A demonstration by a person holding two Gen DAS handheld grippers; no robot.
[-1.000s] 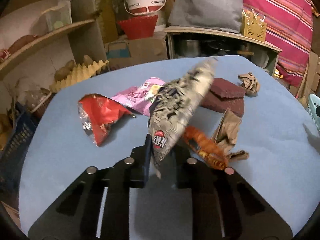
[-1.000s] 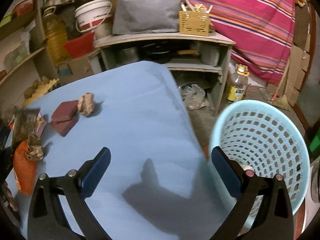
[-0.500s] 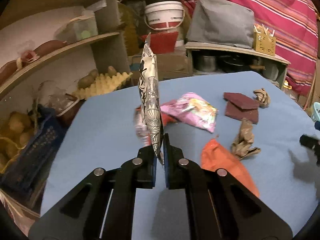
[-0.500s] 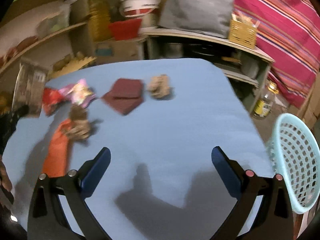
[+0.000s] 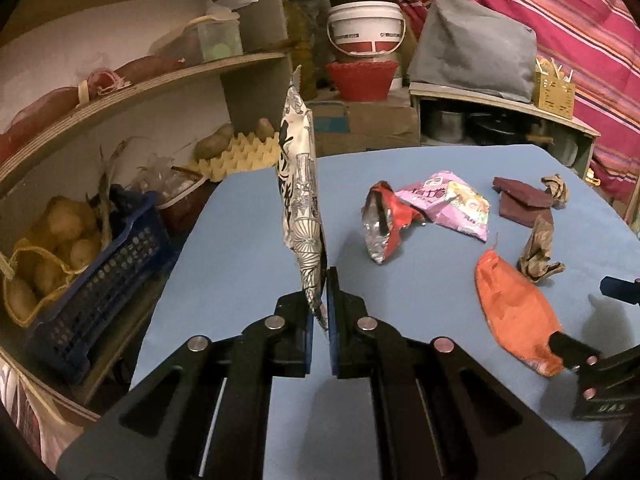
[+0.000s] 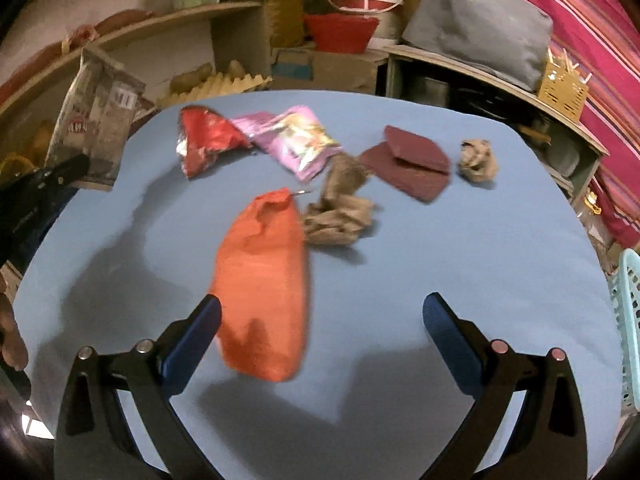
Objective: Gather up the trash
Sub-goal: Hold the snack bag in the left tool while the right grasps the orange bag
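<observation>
My left gripper (image 5: 319,300) is shut on the bottom edge of a black-and-white patterned snack bag (image 5: 300,204), which stands upright above the blue table (image 5: 248,248); the same snack bag (image 6: 96,120) hangs at the far left in the right wrist view. On the table lie a red foil wrapper (image 5: 384,224), a pink wrapper (image 5: 456,204), an orange wrapper (image 6: 264,280), crumpled brown paper (image 6: 340,208), dark red pieces (image 6: 408,160) and a brown paper ball (image 6: 478,160). My right gripper (image 6: 322,320) stands wide open, low over the near end of the orange wrapper.
A light blue laundry basket (image 6: 628,328) stands off the table's right edge. Wooden shelves (image 5: 140,92) with potatoes, a dark blue crate (image 5: 96,272) and an egg tray (image 5: 240,156) line the left side. A low shelf (image 5: 500,104) with a grey bag stands behind the table.
The left gripper lifted the patterned bag off the table and carried it left, the bag now upright. The right gripper swung left from the basket to over the orange wrapper.
</observation>
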